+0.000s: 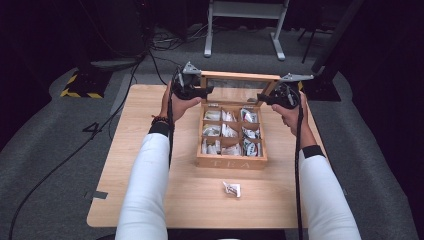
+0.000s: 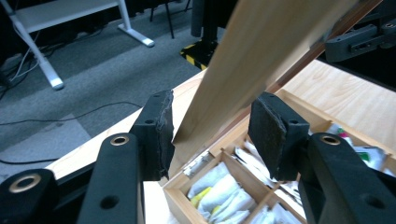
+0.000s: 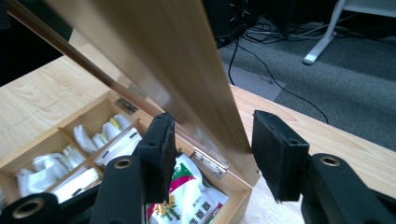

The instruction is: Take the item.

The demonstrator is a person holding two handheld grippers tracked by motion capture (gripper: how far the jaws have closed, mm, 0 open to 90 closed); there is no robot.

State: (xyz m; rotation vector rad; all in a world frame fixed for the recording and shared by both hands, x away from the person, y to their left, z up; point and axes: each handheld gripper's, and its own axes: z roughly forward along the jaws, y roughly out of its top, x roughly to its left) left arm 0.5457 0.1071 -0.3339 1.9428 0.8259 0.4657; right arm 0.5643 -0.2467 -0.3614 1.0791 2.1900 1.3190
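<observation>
Nearest to the camera in the high view lies a single tea bag (image 1: 231, 188) on the table (image 1: 150, 200), just in front of the wooden tea box (image 1: 231, 161), which stands at the middle of the table with its compartments full of packets. Its lid (image 1: 239, 85) is raised along the far edge and stands steeply; its long axis runs from left to right.

Each gripper is at one end of this lid, so both hands are equally near to it. On the left gripper (image 2: 212, 135), the left end of the lid passes between the jaws; one pad (image 2: 164, 133) touches its edge, the other pad stands a little apart, so the hold looks loose. On the right gripper (image 3: 210, 154), the jaws are about half open with the right end of the lid between them, and I cannot tell whether they press it. I judge the lid is being swung on its hinges, and both ends must move together.
</observation>
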